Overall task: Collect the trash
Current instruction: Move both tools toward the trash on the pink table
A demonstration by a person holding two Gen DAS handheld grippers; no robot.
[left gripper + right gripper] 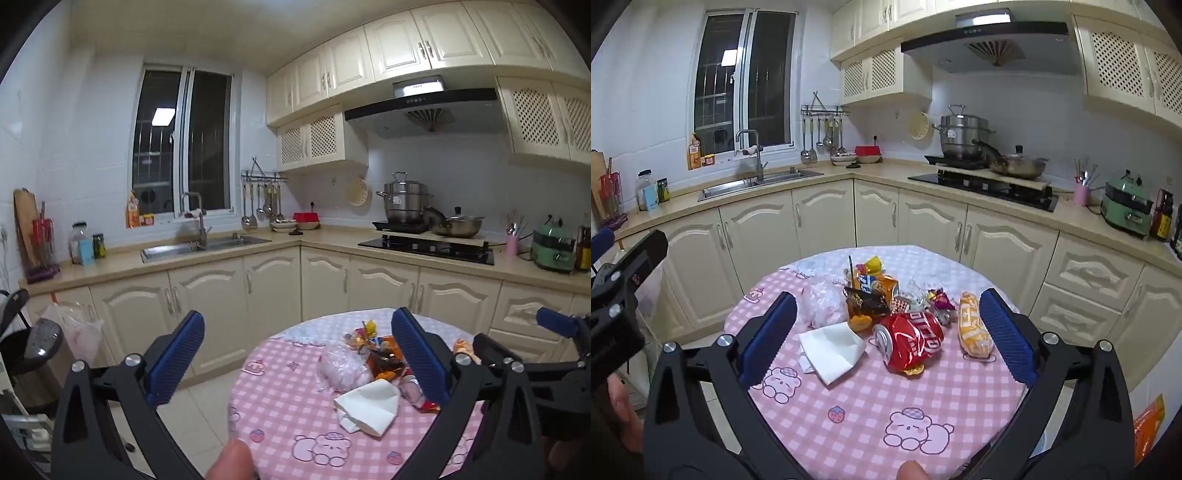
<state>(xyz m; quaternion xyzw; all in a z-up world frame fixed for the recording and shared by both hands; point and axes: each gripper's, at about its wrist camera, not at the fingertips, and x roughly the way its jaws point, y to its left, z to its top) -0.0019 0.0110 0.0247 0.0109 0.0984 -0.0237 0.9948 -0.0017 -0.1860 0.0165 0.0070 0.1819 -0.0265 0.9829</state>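
Note:
Trash lies piled on a round table with a pink checked cloth: a crushed red can, a white crumpled napkin, a yellow-orange snack packet, a clear plastic bag, and dark and orange wrappers. My right gripper is open and empty, held above the table's near side, its blue fingers either side of the pile. My left gripper is open and empty, over the table's left edge; the napkin and plastic bag show between its fingers.
A lidded bin stands on the floor left of the table, a plastic bag hanging beside it. Cream kitchen cabinets run behind the table, with a sink and stove on the counter.

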